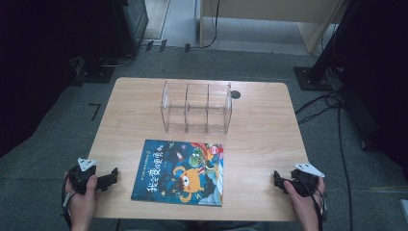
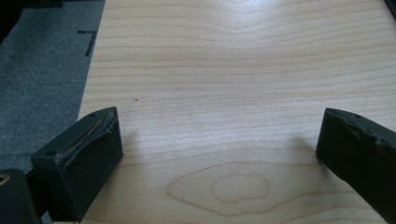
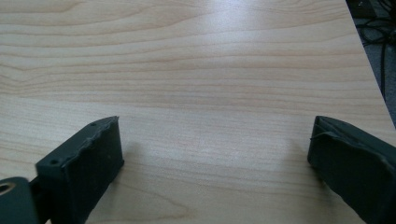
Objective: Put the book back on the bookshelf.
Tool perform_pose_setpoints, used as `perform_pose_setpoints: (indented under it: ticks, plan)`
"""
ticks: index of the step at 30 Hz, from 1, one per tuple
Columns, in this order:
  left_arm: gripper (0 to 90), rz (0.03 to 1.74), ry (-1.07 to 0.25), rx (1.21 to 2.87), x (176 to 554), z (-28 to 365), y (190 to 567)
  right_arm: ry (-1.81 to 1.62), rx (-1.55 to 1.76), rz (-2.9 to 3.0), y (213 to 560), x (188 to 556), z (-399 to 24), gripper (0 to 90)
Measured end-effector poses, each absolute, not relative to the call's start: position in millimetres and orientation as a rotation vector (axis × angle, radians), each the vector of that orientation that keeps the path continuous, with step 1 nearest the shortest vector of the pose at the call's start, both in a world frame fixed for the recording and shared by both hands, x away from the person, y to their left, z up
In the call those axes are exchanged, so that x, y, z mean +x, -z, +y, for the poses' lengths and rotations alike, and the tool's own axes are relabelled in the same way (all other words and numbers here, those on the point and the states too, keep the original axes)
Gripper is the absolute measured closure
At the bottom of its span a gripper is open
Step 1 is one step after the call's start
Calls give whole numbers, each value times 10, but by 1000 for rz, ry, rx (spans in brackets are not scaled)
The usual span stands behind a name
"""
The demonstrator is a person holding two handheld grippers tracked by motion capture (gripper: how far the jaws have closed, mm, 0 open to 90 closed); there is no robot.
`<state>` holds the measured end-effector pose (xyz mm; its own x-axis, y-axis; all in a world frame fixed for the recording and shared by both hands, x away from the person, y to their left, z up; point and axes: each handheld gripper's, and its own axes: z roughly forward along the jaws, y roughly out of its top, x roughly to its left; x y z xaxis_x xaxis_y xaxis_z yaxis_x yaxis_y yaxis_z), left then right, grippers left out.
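Blue picture book lies flat mid-table before the clear three-slot acrylic rack — left gripper and right gripper, both wide open and empty, should probably approach its side edges evenly — low and level

The person's left hand enters the high view at about seven o'clock, with its forearm running off the bottom edge. It grips the left gripper, which lies level and points toward three o'clock. A grey three-cornered plate sits on top, and a cable hangs beside the wrist. In the left gripper view its two black jaws stand wide apart, with nothing between them.

The right hand comes in at about five o'clock, holding the right gripper level and pointing toward nine o'clock. In the right gripper view its jaws also stand wide apart and hold nothing.
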<state>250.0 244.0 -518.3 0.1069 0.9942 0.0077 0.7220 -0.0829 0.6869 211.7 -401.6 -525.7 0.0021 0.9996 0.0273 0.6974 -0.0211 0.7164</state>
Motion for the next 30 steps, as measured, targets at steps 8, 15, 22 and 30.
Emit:
perform_pose_setpoints:
  ticks: [8,15,22,30]
  plan:
    - [4,1681,-679,1861,2490,2440,5174,-828,1775,1693,5156,2105,-3933,106]
    - [4,1668,-674,1842,2481,2399,5145,-896,1737,1717,5073,2126,-3713,127]
    - [4,1622,-647,1862,2475,2250,5121,-965,1703,1760,5020,2145,-3434,140]
    - [4,1575,-616,1889,2473,2074,5115,-993,1677,1800,5010,2162,-3173,161]
